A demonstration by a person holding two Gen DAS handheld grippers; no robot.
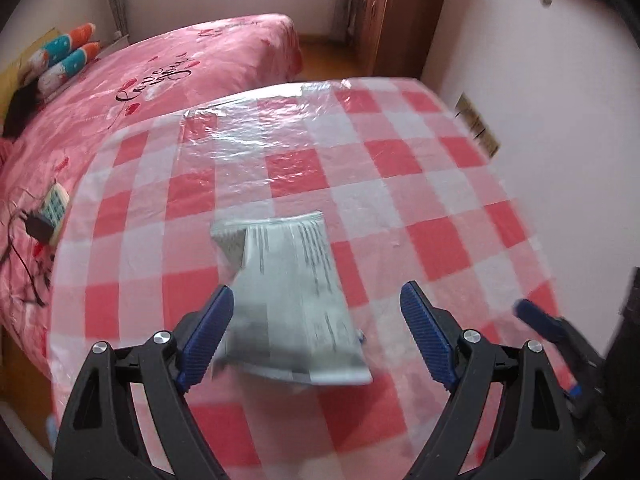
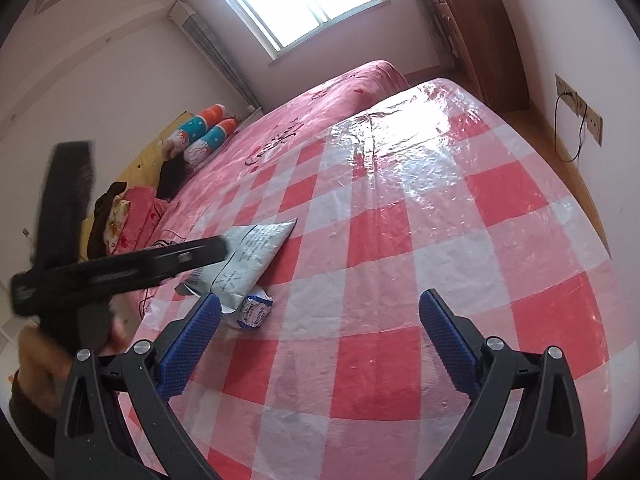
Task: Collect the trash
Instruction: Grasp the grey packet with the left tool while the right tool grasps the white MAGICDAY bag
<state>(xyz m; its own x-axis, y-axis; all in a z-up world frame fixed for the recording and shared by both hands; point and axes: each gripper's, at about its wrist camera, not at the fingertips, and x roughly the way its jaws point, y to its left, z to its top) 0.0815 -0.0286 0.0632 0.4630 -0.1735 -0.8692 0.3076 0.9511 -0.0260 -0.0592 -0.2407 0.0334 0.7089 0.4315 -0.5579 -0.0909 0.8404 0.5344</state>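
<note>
A flat grey plastic mailer bag (image 1: 292,300) with printed text lies on the red-and-white checked table (image 1: 400,184). My left gripper (image 1: 316,304) is open, its blue pads to either side of the bag's near end, just above it. In the right wrist view the bag (image 2: 248,260) lies at the table's left edge, with a small crumpled white-and-blue wrapper (image 2: 254,310) beside it. My right gripper (image 2: 320,312) is open and empty over the table, to the right of both. The left gripper's black body (image 2: 120,268) crosses in front of the bag.
A bed with a pink cover (image 1: 132,92) stands along the table's left side, with pillows (image 1: 64,60), a remote and a cable (image 1: 48,212) on it. A wooden wardrobe (image 2: 476,28) and a wall socket strip (image 2: 580,108) are at the right. The right gripper's fingertip (image 1: 528,310) shows at the right.
</note>
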